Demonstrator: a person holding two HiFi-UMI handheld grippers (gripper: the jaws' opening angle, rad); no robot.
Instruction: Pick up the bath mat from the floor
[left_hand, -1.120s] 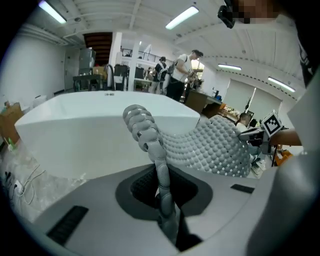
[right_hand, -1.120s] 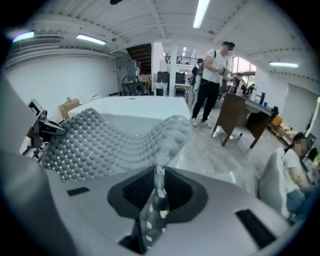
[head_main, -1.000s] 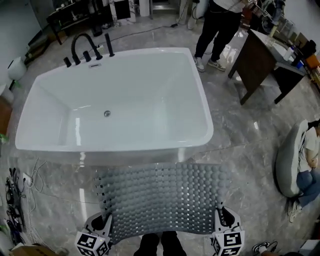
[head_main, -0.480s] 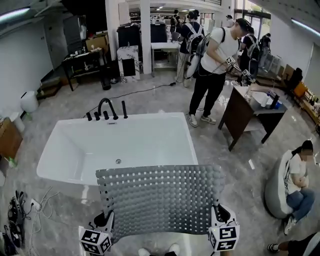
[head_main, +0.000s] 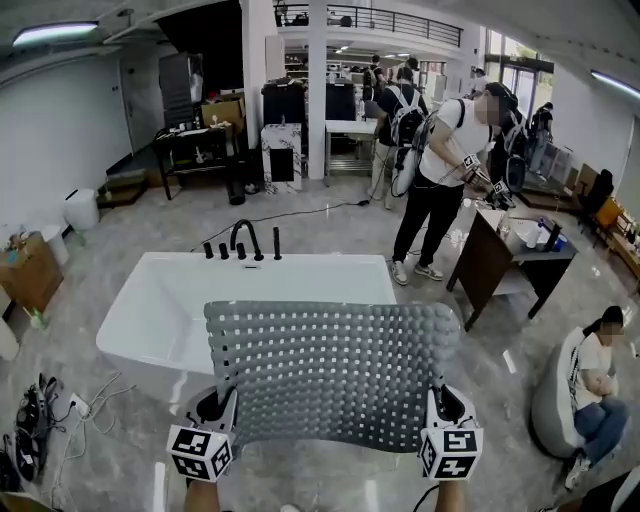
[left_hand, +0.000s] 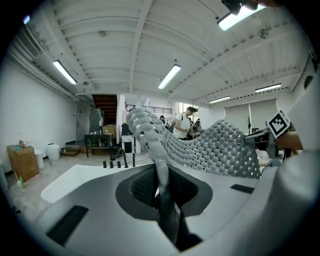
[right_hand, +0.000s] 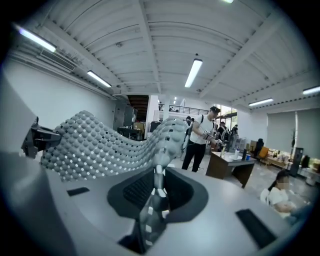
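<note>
Bath mat (head_main: 330, 370), near corners pinched — between jaws

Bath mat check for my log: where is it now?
Head view, lower centre: bath mat held up between left gripper and right gripper, in front of the bathtub.

The right gripper (right_hand: 158, 190) has its jaws closed on one edge of the grey, bumpy bath mat (right_hand: 100, 142), which fans up and away to the left. Beyond it a person (right_hand: 197, 142) stands by a dark desk (right_hand: 232, 167), under a strip light (right_hand: 194, 72).
</note>
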